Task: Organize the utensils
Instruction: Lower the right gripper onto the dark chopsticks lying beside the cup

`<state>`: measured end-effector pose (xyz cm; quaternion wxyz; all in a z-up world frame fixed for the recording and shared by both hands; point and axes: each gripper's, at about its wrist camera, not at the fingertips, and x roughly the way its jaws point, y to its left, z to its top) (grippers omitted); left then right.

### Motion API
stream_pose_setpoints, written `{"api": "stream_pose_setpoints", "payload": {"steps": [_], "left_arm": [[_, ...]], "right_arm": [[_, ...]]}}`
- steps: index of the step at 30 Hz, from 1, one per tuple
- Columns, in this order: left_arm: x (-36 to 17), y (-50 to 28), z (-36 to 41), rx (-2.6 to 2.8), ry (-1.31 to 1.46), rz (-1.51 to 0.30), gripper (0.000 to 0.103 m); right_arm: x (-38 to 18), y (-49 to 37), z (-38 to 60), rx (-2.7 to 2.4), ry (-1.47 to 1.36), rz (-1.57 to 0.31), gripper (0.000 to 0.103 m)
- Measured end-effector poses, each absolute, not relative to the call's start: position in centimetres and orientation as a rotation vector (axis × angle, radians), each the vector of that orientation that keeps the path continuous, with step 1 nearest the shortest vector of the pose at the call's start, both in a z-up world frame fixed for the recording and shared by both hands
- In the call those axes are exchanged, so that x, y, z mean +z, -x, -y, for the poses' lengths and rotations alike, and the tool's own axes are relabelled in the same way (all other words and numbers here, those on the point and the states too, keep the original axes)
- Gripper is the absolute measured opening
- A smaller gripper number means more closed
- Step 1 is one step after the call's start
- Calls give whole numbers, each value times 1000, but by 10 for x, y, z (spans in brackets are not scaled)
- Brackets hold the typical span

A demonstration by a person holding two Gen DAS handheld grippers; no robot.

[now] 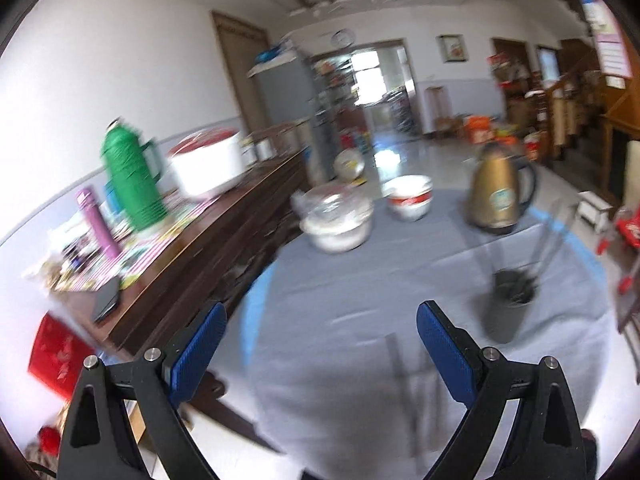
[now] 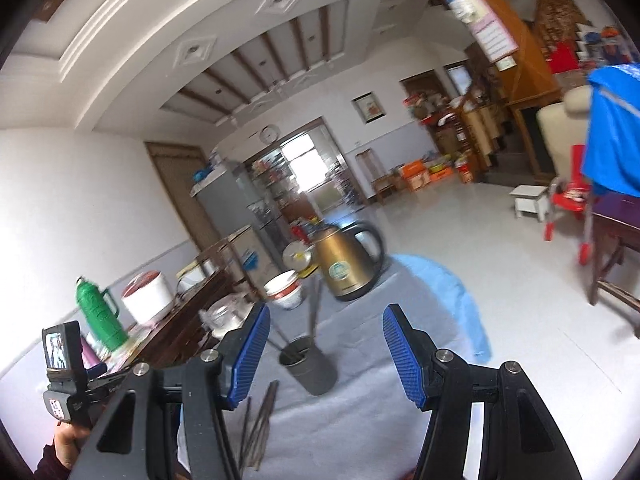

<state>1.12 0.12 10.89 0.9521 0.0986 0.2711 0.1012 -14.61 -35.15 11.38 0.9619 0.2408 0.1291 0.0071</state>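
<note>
Chopsticks are seen lying loose on the grey-clothed counter, in a small bundle just in front of a dark cylindrical holder that stands upright near the middle of the cloth. A few long utensils are already stood in the holder, leaning against its rim; in the blurred left wrist view they show as thin sticks rising from the same holder. The task is judged to be partly done: some pieces are housed, while the loose bundle is left to be picked up and dropped in.

Neither tool has hold of anything. The right gripper is held above the counter with its blue fingers spread roughly halfway, the holder framed in the gap beyond them but not touched. The left gripper is likewise shown with fingers well apart and only bare cloth between them; one long stick lies just ahead, smeared by motion.

Farther back on the counter a gold kettle, a red-and-white bowl and a covered dish are set. A green flask stands on a sideboard beside it.
</note>
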Motion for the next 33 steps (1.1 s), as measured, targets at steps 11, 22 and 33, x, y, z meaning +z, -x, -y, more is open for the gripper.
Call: {"api": "stream_pose_setpoints", "payload": {"steps": [11,22,33], "left_arm": [[62,-39,-110,248,-75,-656,96],[-14,-79,-129,22,-43,-800,96],[-52,-74,-145,-39,-47,-893,96]], "right_arm": [[86,63,230,158,-366,-429,63],[28,-33,141,168,-245,-736,37],[-59,-135,108,113,-143,-987,28]]}}
